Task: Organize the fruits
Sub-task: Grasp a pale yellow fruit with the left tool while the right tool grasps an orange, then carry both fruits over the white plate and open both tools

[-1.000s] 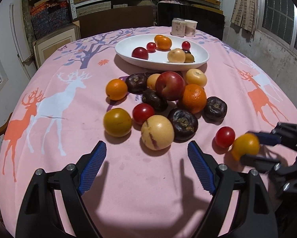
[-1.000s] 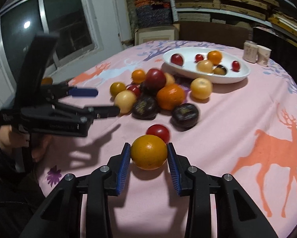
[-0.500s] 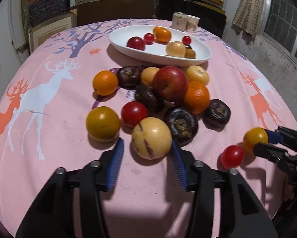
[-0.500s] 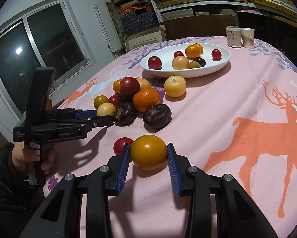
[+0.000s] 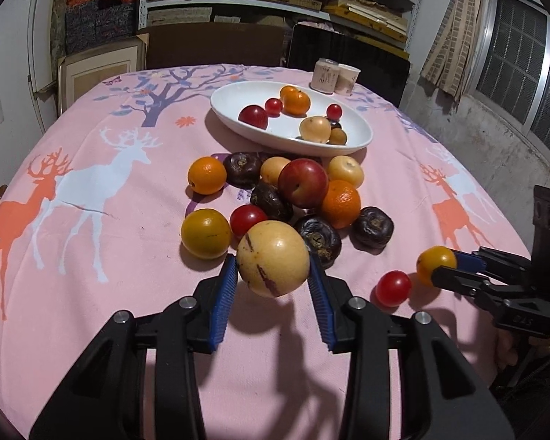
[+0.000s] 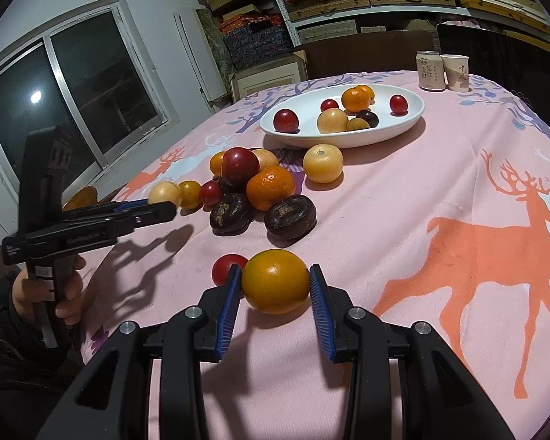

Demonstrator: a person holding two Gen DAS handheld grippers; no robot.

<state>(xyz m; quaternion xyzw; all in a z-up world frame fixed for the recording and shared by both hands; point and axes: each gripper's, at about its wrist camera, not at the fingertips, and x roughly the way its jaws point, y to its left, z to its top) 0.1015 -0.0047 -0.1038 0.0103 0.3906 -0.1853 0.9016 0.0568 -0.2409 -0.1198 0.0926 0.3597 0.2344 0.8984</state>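
Pale melon now lifted (left jaws clamped)

Loose heap of mixed fruit sits just in front of the white oval ceramic bowl, blocking that side. Bare pink deer-print tablecloth right of the bowl leaves room to pass.

The right gripper clamps a round yellow-orange fruit between its blue pads, lifted just off the pink deer-print tablecloth. A small red tomato sits touching its left pad. At nine o'clock, the left gripper grips a pale yellow fruit beside the heap of mixed fruit. At twelve o'clock sits the white oval dish holding several fruits.
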